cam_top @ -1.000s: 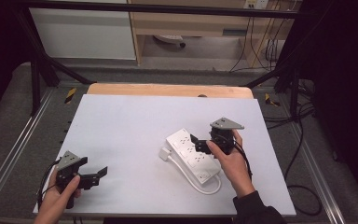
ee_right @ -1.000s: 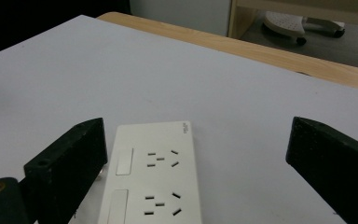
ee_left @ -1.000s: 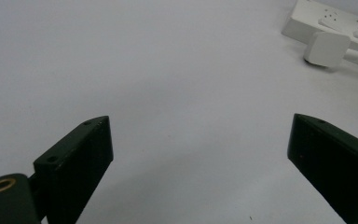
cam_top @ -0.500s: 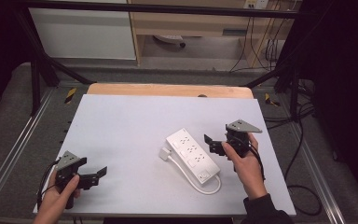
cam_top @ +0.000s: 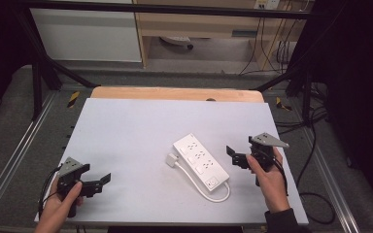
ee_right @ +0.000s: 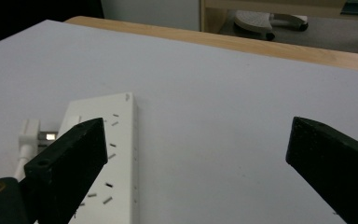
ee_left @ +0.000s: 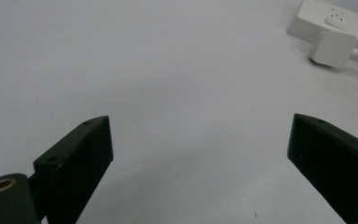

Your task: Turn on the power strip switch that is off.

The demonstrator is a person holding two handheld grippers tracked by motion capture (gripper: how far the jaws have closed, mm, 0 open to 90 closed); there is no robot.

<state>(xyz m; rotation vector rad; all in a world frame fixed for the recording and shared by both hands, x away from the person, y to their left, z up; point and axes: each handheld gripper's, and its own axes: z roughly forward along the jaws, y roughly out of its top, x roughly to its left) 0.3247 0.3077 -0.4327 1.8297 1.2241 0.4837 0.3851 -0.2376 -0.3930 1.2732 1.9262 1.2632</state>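
A white power strip (cam_top: 200, 161) is lying flat on the white table (cam_top: 141, 126), set on a diagonal, with its plug (cam_top: 172, 160) resting against its near-left side and its white cord (cam_top: 212, 194) looping round the end closest to the person. The right gripper (cam_top: 232, 154) is being held just beside the strip, off its right edge and apart from it, with its jaws spread wide and nothing between them. In the right gripper view, the right gripper (ee_right: 196, 154) is being pointed across the table, and the power strip (ee_right: 109, 158) is being seen partly behind the left jaw, running up and away from it, while the plug (ee_right: 35, 133) is lying further to the left of that jaw. The gap between the two jaws is being taken up by bare table surface (ee_right: 214, 107), with the wooden edge (ee_right: 242, 44) beyond.

The left gripper (cam_top: 103, 180) is being held well apart from the strip, near the front left corner of the table, low over the surface, its jaws likewise standing wide apart and empty. In the left gripper view, the left gripper (ee_left: 198, 154) is being aimed over bare table, and the power strip (ee_left: 335, 18) with its plug (ee_left: 332, 48) is being shown far ahead and to the right of the right-hand jaw.
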